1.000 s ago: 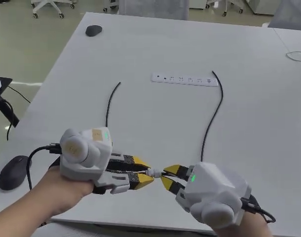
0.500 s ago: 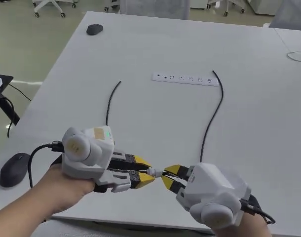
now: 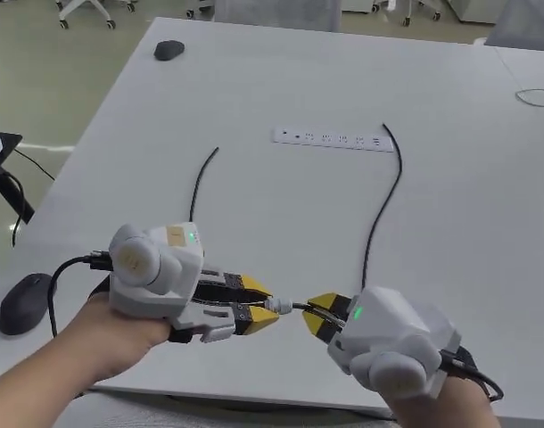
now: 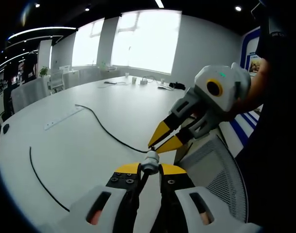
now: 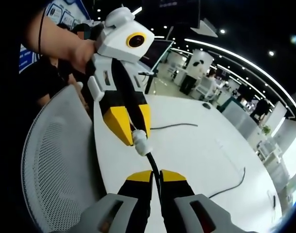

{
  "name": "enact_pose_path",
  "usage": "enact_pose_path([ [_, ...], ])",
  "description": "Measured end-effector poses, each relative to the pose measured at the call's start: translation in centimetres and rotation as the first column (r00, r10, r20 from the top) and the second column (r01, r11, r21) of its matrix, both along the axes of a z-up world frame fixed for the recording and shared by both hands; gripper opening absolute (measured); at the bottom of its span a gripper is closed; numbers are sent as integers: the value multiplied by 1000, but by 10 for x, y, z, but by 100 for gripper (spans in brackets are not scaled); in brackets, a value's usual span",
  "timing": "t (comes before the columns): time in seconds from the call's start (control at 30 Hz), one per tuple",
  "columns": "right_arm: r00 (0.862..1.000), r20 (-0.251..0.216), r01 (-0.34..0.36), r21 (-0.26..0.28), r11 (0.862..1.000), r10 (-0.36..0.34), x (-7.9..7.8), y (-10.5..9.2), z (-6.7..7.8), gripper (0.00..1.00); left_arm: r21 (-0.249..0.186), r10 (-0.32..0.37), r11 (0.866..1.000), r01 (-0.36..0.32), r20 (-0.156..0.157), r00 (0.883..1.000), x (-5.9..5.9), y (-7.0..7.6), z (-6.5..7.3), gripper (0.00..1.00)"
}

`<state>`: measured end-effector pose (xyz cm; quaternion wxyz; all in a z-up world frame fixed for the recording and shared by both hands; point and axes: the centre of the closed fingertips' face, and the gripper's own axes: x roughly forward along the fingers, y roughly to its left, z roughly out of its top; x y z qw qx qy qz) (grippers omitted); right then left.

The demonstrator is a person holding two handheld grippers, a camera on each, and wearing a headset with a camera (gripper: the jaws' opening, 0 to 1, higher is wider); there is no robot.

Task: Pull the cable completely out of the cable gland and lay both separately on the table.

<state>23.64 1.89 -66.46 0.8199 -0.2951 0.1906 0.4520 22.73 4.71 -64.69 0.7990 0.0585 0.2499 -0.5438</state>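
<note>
Left gripper (image 3: 265, 308): clenched on the white cable gland (image 3: 280, 308), which sits between its yellow tips; both are held in the air over the near edge of the table (image 3: 254, 107). Right gripper (image 3: 313, 315): clamped tight on the black cable (image 3: 379, 214) just beside the gland; a short bare stretch of cable spans the gap between the two sets of tips and enters the gland; not pulled free. Beyond the right gripper the cable lies on the table and runs toward the far edge, ending near the right end of a power strip (image 3: 330, 139). A shorter cable (image 3: 199, 178) lies to the left, well apart. One mouse (image 3: 168, 51) sits near the far left corner; another mouse (image 3: 22, 305) sits at the left edge, near the left gripper.
</note>
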Motion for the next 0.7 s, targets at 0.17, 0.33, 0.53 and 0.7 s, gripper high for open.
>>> enact_pose_path([
  [0.17, 999, -19, 46, -4, 999, -46, 6, -10, -5, 0, -7, 3, 1000, -3, 1, 1000, 2, -1, 1, 15],
  [0.33, 995, -57, 88, 11, 996, -87, 8, -17, -11, 0, -13, 0, 1000, 0, -11, 1000, 0, -3, 0, 15],
  [0.53, 983, -98, 157, 18, 987, -154, 12, -28, -19, 0, -14, -7, 1000, 7, -8, 1000, -3, -5, 1, 15],
  [0.7, 961, -149, 238, 22, 971, -232, 18, -41, -28, 0, -11, -9, 1000, 9, -6, 1000, -3, -5, 0, 15],
])
